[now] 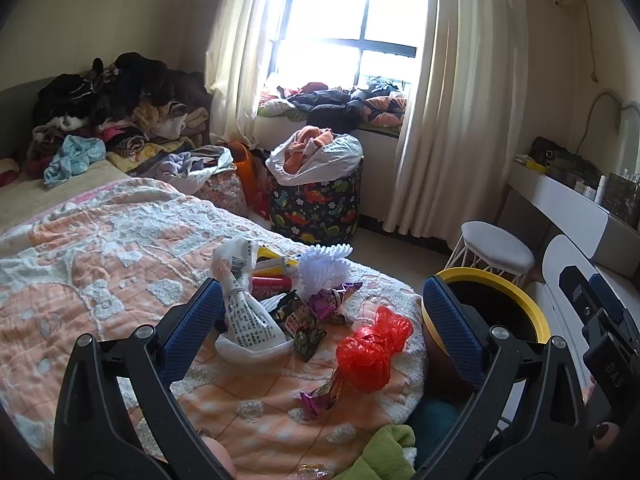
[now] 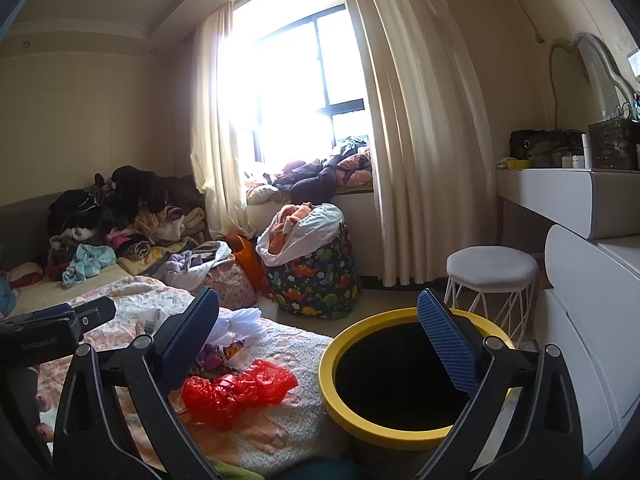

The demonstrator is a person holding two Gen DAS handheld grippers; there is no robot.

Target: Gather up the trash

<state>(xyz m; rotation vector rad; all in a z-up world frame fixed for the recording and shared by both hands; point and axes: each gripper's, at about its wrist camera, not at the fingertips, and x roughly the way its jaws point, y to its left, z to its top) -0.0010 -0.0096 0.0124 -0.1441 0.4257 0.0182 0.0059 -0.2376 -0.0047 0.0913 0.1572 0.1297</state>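
red bag [image 1: 370,346] beside the bin [image 1: 536,314]: light, crinkly, pinch its bunched middle; both grippers' fingers [image 1: 192,320] released.

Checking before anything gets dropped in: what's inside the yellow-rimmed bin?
The bin looks only black inside; nothing recognisable shows. The right tongs cover part of its opening.
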